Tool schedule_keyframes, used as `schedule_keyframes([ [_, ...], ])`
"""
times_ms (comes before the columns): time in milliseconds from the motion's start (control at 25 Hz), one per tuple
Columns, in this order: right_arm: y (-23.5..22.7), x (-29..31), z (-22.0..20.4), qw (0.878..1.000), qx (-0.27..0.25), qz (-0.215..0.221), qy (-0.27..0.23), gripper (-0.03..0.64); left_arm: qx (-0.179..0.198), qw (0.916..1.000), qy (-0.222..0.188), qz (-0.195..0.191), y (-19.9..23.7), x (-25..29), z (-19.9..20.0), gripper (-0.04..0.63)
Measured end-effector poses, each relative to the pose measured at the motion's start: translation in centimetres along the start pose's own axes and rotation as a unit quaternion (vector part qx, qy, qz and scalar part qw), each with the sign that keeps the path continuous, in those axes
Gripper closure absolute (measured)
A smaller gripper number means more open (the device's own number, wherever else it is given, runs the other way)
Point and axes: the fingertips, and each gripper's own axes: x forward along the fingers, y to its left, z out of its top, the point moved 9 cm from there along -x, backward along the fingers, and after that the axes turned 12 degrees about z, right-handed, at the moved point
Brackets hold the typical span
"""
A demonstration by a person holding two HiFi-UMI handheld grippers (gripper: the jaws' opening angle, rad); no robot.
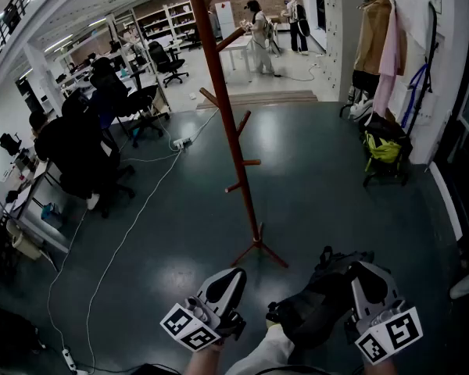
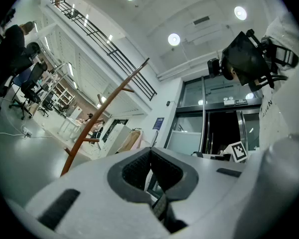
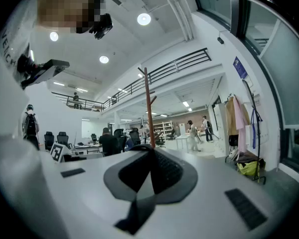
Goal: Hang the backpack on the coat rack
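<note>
The reddish-brown coat rack stands on the dark floor ahead, its pegs bare. The black backpack hangs low between my two grippers, just short of the rack's feet. My left gripper is at its left and my right gripper at its right. In the left gripper view the left gripper is shut on a grey strap, with the rack beyond it to the left. In the right gripper view the right gripper is shut on a dark strap, with the rack straight ahead.
Desks with seated people and office chairs fill the left. A white cable runs across the floor to a power strip. Coats and a yellow-green bag are at the right wall. People stand at the back.
</note>
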Motion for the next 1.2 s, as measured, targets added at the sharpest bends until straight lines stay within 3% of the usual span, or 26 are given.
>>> schedule_keyframes([
  [320,-4.0,8.8,-0.8,1.000,0.005,0.014,0.013,0.589,0.021,0.9996,-0.007,0.016,6.0,5.4,2.4,0.586],
  [880,-9.4,22.9,0.3,0.996,-0.006,0.086,0.017,0.589,0.033,0.9940,-0.041,0.096,12.4,8.0,4.3,0.586],
  [1200,-12.5,30.2,-0.7,0.987,-0.004,0.151,0.046,0.589,0.018,0.9883,-0.063,0.138,15.5,12.4,4.7,0.586],
])
